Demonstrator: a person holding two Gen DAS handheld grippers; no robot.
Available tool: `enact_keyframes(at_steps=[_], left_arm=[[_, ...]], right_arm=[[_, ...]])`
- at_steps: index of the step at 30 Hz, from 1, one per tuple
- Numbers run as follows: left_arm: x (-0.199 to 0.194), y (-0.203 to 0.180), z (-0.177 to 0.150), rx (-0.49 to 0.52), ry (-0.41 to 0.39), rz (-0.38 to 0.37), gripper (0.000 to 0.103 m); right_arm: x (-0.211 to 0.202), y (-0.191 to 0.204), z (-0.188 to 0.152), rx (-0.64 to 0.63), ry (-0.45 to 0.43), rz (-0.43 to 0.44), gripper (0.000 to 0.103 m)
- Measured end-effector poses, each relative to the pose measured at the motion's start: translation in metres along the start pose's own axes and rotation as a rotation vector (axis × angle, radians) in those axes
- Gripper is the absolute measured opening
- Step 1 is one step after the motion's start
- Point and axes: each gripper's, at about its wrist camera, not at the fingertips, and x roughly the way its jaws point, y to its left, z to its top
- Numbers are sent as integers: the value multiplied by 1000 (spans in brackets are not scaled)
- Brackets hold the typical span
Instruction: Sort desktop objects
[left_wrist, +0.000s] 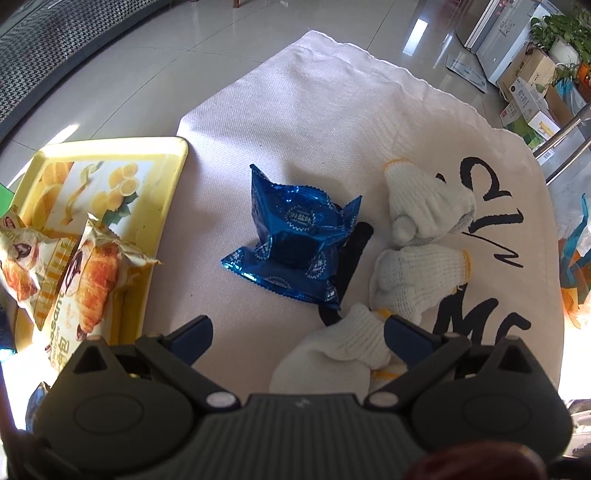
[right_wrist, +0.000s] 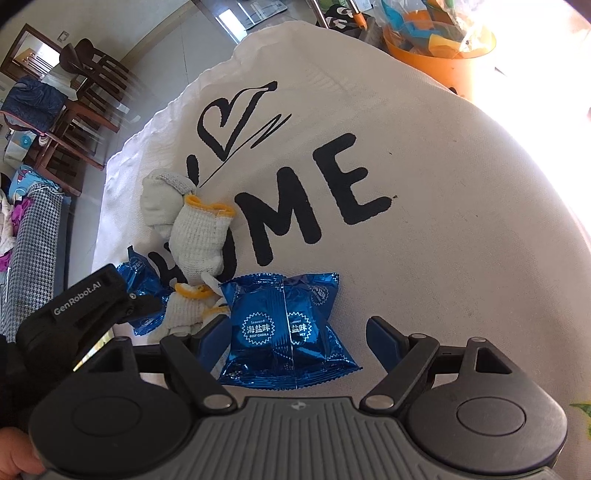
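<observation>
Hovering low over the white cloth (left_wrist: 295, 110): left gripper (left_wrist: 297, 334), tilted forward and down, jaws spread wide, grasping nothing. Lying partly between its blue fingers (left_wrist: 194, 334), toward 4 o'clock, a white knit glove (left_wrist: 343, 343), touching the right finger. Resting just ahead at 12 o'clock, a crumpled blue snack packet (left_wrist: 295, 236), long axis running from 10 to 4 o'clock, one torn corner pointing up. Sitting at 1 to 2 o'clock, two more gloves (left_wrist: 421, 229) bunched together, yellow cuffs showing. Sitting at 9 to 10 o'clock, a yellow tray (left_wrist: 162, 173) holding two croissant packets (left_wrist: 92, 280).

Hanging equally low: right gripper (right_wrist: 291, 341), jaws released and wide apart. Lying flat between them, nearer the left finger, another blue packet (right_wrist: 284, 332), seam running 12 to 6 o'clock. Showing at 10 o'clock, the other gripper's black body.
</observation>
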Motion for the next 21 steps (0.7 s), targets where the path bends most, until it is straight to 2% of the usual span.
enact_keyframes(at_steps=[2,6,13,21], left_arm=[[-2,-1,4,-5,-10,-14,102],[5,2,14,-35,-30,12,102],[25,9,30,-93,-18,29,102],[55,2,39,-74,13,59,102]], right_arm=[[-1,-1,0,11,5,12,81],[-2,2,0,7,3,35,81],[0,4,-1,0,16,56,81],[9,11,-3,-27,42,52,81]])
